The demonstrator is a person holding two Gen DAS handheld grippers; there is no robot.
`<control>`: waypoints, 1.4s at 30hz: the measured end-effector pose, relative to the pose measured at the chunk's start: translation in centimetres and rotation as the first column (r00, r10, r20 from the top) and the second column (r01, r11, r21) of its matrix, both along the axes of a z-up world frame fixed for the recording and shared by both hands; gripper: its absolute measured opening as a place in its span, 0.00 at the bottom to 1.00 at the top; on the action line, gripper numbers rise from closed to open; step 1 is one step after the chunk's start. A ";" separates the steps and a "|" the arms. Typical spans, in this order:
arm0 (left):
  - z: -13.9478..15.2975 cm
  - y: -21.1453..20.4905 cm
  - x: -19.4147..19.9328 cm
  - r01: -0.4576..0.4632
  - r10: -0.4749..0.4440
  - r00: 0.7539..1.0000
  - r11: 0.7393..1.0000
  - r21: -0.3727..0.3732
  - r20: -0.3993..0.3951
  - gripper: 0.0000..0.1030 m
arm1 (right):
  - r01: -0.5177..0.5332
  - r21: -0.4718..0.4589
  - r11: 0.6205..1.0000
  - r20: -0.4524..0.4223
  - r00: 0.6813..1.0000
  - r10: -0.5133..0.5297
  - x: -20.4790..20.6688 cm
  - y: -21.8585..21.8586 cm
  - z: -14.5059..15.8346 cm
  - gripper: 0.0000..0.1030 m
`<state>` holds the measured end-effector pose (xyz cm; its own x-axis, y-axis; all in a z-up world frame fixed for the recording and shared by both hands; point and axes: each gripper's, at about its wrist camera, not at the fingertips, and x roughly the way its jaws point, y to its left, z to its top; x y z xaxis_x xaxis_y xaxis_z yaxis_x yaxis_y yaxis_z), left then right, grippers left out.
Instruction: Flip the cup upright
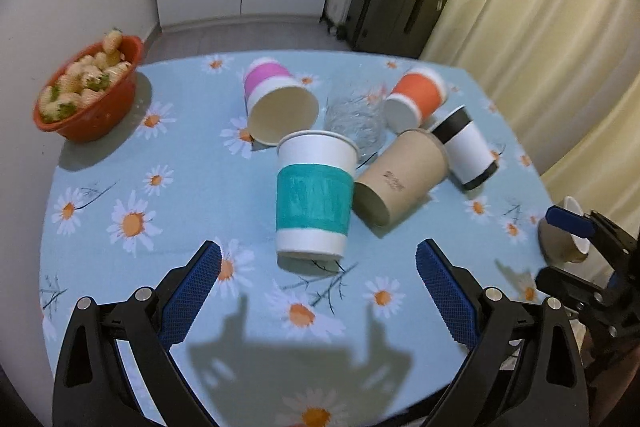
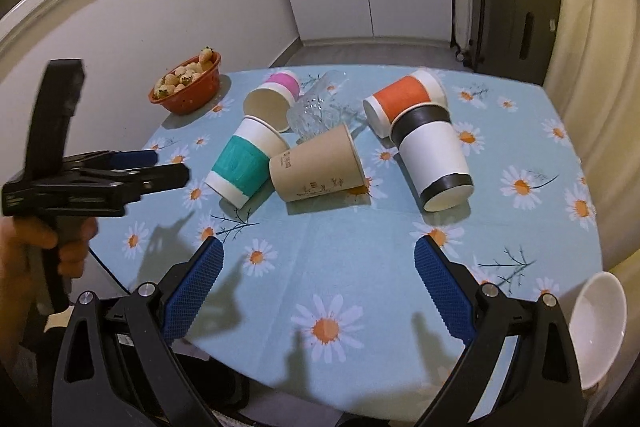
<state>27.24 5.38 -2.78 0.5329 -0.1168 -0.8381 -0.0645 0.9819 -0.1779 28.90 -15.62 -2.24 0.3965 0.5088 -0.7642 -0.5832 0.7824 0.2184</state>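
Note:
Several paper cups lie tipped together mid-table. The teal-banded white cup (image 1: 314, 199) lies nearest my left gripper (image 1: 318, 263), which is open and empty just in front of it. Beside it lie a plain brown cup (image 1: 400, 179), a black-banded white cup (image 1: 466, 151), an orange-banded cup (image 1: 418, 97) and a pink-banded cup (image 1: 276, 99). In the right wrist view the teal cup (image 2: 244, 167) sits left of the brown cup (image 2: 320, 165). My right gripper (image 2: 318, 263) is open and empty, well short of the cups.
A clear glass tumbler (image 1: 356, 119) lies among the cups. A red bowl of strawberries (image 1: 88, 95) stands at the far left. A white bowl (image 2: 598, 327) sits at the table's near right edge. Suitcases (image 1: 396, 3) and a curtain (image 1: 540, 27) stand behind.

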 end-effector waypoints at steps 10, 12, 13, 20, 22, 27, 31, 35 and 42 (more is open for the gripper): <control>-3.0 -0.3 4.9 0.055 -0.045 0.990 0.995 0.078 -0.133 0.87 | -0.036 -0.055 0.998 -0.026 0.999 0.035 1.5 0.9 -2.2 0.92; -3.6 -0.1 5.6 0.063 -0.050 0.987 0.995 0.079 -0.153 0.84 | -0.045 -0.064 0.997 -0.035 0.998 0.043 1.4 1.1 -2.7 0.92; -4.0 0.0 5.9 0.066 -0.053 0.986 0.994 0.081 -0.159 0.83 | -0.047 -0.065 0.997 -0.043 0.998 0.044 1.5 1.1 -3.0 0.92; -5.3 0.4 7.6 0.076 -0.062 0.978 0.995 0.063 -0.200 0.69 | -0.060 -0.046 0.997 -0.051 0.997 0.058 1.7 1.3 -3.1 0.92; -5.6 0.2 7.8 0.084 -0.070 0.976 0.995 0.061 -0.209 0.63 | -0.063 -0.047 0.997 -0.049 0.997 0.060 1.6 1.3 -3.2 0.92; -5.3 -0.4 7.7 0.099 -0.075 0.974 0.990 0.102 -0.214 0.60 | -0.063 -0.034 0.997 -0.043 0.997 0.062 1.6 1.2 -3.1 0.92; -4.5 -0.5 7.5 0.080 -0.056 0.977 0.991 0.110 -0.204 0.60 | -0.063 -0.021 0.998 -0.035 0.997 0.063 1.4 0.9 -2.7 0.92; -3.5 -0.4 6.8 0.053 -0.035 0.981 0.995 0.090 -0.189 0.60 | -0.032 0.001 0.999 -0.033 0.999 0.032 1.3 0.2 -2.4 0.92; -1.0 -0.9 4.4 0.024 -0.017 0.986 0.999 0.038 -0.163 0.60 | 0.013 0.064 0.998 -0.054 0.999 -0.009 0.8 -1.6 -1.5 0.92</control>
<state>31.69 4.51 -3.80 0.3870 -0.0908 -0.9176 -0.0691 0.9895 -0.1271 29.71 -17.24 -3.74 0.3617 0.5535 -0.7502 -0.5609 0.7720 0.2991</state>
